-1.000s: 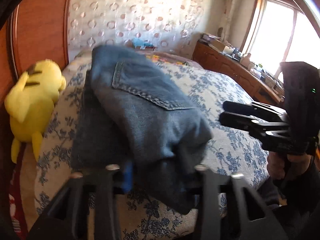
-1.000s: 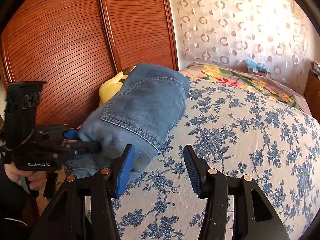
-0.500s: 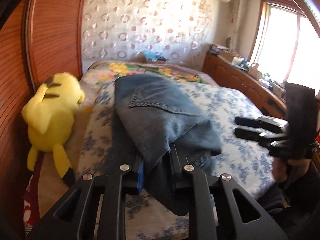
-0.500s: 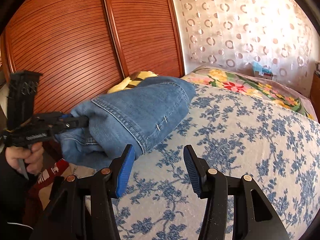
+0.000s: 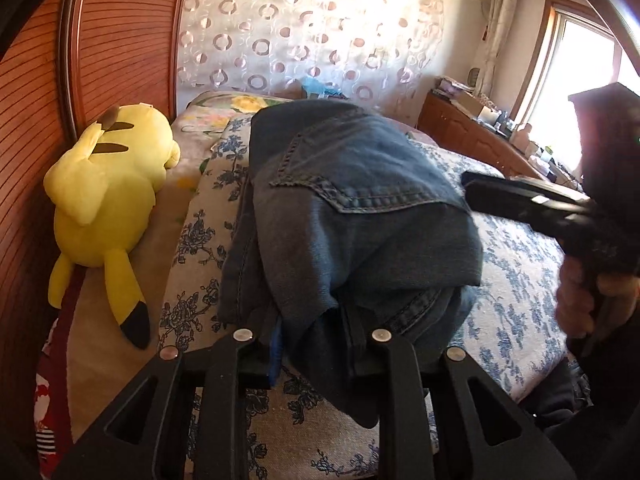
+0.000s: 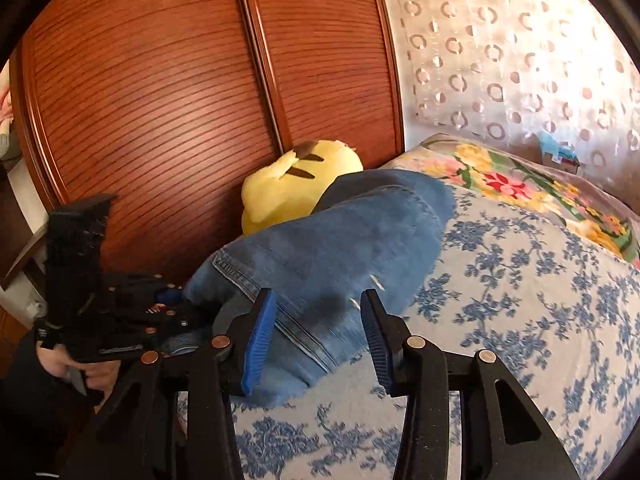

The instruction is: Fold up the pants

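The folded blue denim pants lie bunched on the flowered bedcover, back pocket up. My left gripper pinches their near, thick end. Its jaws are easing open a little, with denim still pressed between the pads. In the right wrist view the same gripper holds the left end of the pants. My right gripper reaches the near fold with its blue pads apart. Its jaws are closing, with denim between them, and the pads do not press it. The left wrist view shows the right gripper at the pants' right edge.
A yellow plush toy lies left of the pants against the slatted wooden doors. A bright floral blanket covers the far end of the bed. A wooden dresser with clutter stands under the window. A person's hand holds the right gripper.
The left gripper has closed onto the pants and pulled them along the bed. The right gripper has moved in onto the near fold and its pads stand a little closer together.
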### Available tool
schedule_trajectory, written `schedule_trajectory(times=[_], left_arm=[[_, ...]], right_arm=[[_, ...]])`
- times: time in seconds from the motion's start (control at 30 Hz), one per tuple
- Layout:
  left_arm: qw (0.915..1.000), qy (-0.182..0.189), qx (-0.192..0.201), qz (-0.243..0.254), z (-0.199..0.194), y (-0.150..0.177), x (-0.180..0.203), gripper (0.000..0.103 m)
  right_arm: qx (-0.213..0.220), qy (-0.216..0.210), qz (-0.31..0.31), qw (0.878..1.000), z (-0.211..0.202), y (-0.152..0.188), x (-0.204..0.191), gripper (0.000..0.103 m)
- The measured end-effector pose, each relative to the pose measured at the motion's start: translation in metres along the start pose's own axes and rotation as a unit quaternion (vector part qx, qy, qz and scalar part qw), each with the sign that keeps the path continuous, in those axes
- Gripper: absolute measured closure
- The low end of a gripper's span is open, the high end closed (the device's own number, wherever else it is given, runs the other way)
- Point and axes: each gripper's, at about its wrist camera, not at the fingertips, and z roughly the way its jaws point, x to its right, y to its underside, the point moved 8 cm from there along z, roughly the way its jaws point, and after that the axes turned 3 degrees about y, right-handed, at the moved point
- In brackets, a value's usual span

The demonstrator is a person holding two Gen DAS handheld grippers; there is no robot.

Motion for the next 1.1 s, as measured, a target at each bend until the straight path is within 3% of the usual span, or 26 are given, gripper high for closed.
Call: schedule_trajectory(times=[0.1,0.17,0.2,0.23,0.63,0.8,1.1], left_arm=[[1.0,-0.002,0.002,0.004,-0.008,-0.002,0.002,0.068],[0.9999,-0.007,0.007,0.01,-0.014,-0.004,0.003,0.058],[0.9998,-0.014,0.011,0.012,-0.017,-0.005,0.002,0.048],[0.9996,-0.02,0.014,0.015,-0.02,-0.007,0.002,0.046],[0.9962,-0.025,0.071,0.042,-0.049,-0.046,0.027,0.042],[0.9975,-0.035,0.05,0.035,-0.021,-0.051,0.026,0.042],[0.9979,-0.055,-0.002,0.034,0.023,-0.023,0.023,0.042]], right_arm=[[-0.009,-0.001,0.004,1.0,0.01,0.004,0.003,0.058],[-0.012,0.001,0.005,1.0,0.011,0.007,0.005,0.058],[-0.015,0.003,0.006,1.0,0.012,0.007,0.006,0.058],[-0.017,0.006,0.004,1.0,0.013,0.008,0.007,0.058],[-0.022,0.016,0.005,1.0,0.008,0.019,0.002,0.058],[-0.023,0.016,0.007,1.0,0.002,0.021,0.003,0.058],[-0.011,0.021,0.013,1.0,-0.017,0.015,0.015,0.058]])
